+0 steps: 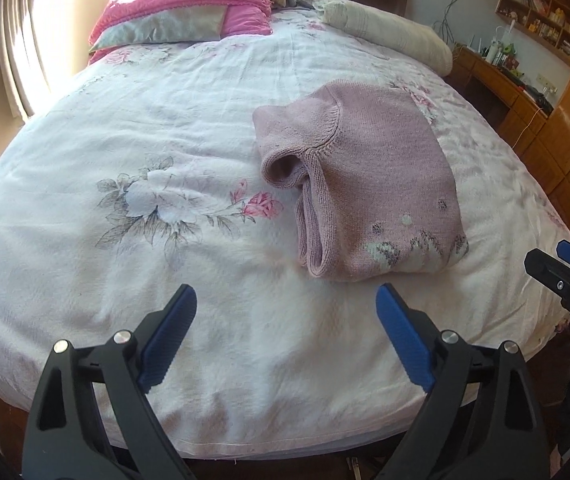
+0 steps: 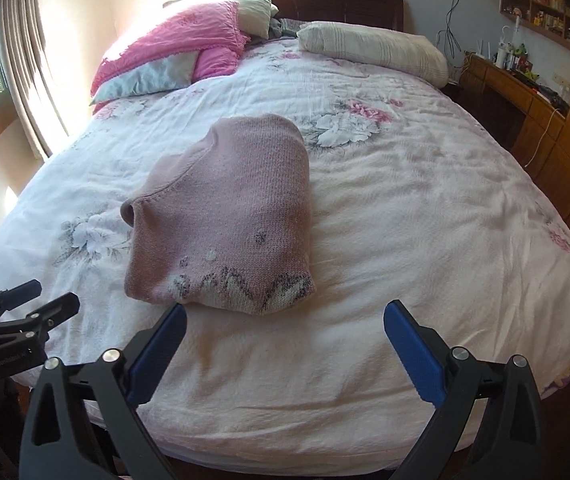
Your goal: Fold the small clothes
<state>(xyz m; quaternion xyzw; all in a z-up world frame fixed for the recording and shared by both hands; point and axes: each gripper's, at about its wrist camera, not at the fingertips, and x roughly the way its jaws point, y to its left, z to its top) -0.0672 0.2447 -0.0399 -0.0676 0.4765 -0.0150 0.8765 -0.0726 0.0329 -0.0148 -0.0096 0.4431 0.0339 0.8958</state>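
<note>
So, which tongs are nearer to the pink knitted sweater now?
Right. The right tongs hang open just before the pink knitted sweater's patterned hem, one tip almost at it. The left tongs, also open, sit further back, mostly to its left.

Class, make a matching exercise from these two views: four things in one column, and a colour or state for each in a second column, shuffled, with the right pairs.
Things:
1. sweater
2. left tongs
3. striped pillow
4. ruffled pillow

Descriptions:
A. bright pink
B. folded, mauve knit
C. open, holding nothing
D. cream, at the head of the bed

Pairs: 1-B, 2-C, 3-D, 4-A
</note>
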